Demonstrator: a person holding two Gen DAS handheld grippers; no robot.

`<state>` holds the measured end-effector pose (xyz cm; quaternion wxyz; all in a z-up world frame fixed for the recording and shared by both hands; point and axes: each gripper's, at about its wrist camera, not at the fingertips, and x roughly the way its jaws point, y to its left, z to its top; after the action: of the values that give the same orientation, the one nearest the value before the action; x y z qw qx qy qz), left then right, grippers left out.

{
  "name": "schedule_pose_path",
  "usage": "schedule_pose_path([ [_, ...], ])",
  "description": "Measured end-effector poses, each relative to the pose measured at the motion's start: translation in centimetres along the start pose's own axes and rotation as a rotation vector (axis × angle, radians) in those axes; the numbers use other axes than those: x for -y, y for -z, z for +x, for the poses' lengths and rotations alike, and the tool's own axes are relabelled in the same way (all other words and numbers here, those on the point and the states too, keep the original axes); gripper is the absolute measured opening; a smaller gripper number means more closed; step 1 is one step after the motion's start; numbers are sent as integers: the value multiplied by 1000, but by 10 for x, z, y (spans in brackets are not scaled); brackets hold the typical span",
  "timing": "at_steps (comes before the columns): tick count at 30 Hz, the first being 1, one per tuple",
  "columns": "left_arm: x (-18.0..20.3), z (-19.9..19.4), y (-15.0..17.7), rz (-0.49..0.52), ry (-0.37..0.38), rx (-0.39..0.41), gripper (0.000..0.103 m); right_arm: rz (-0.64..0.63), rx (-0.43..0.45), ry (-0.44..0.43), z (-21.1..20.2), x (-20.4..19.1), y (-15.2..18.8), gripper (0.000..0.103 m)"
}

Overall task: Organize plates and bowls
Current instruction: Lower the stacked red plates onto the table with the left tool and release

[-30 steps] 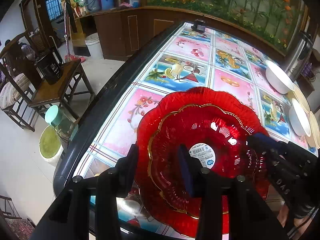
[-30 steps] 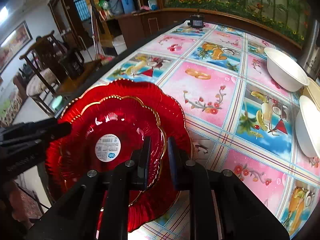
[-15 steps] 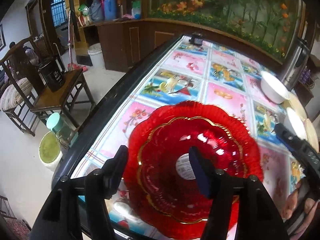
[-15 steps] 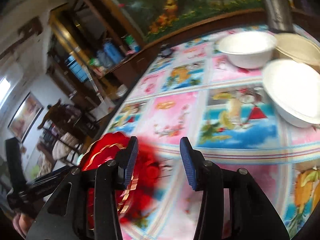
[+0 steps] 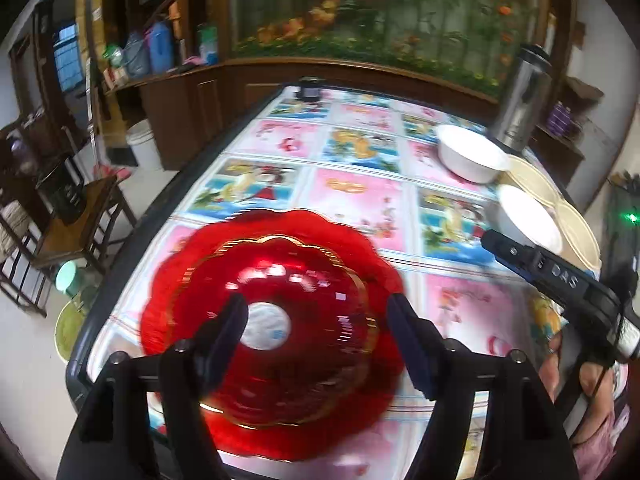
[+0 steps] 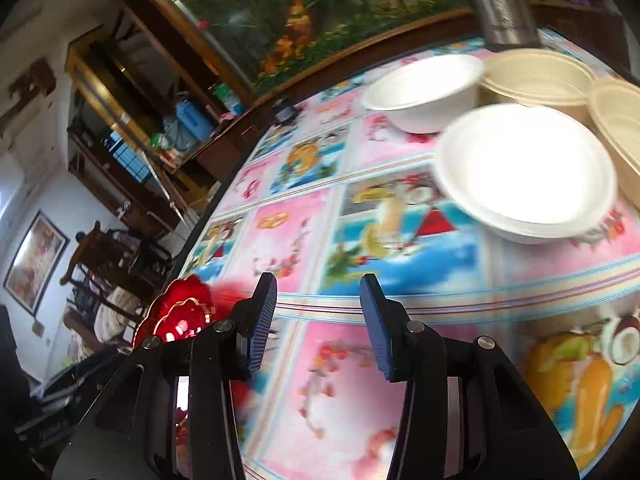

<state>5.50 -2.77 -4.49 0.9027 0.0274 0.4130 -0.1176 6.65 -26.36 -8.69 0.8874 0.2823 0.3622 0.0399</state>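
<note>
On the bench (image 5: 360, 196) the red plates (image 5: 276, 308) sit nested at seven o'clock, done; white bowls (image 6: 528, 172) and cream ones (image 6: 540, 76) at two o'clock look unsorted. The left tool (image 5: 316, 344), jaws just widening, hangs spread above the plates, and the right tool (image 6: 318, 320) is spread, gripping nothing.

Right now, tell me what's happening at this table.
A person with two claws is sorting dishes. The red plates lie stacked at the table's near edge. The left claw, its jaws just opening, hangs over them, gripping nothing. The right claw, open and empty, points toward the white bowls.
</note>
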Motion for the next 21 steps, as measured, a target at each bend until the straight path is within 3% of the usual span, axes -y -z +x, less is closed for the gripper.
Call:
schedule_pose_path([
  [8,56,6,13,121,68,-50,74,27,42,69,-41,48,0,43],
  [21,146,29,45,340,168,-202,74,118,137,139,-109,126,-9,43],
])
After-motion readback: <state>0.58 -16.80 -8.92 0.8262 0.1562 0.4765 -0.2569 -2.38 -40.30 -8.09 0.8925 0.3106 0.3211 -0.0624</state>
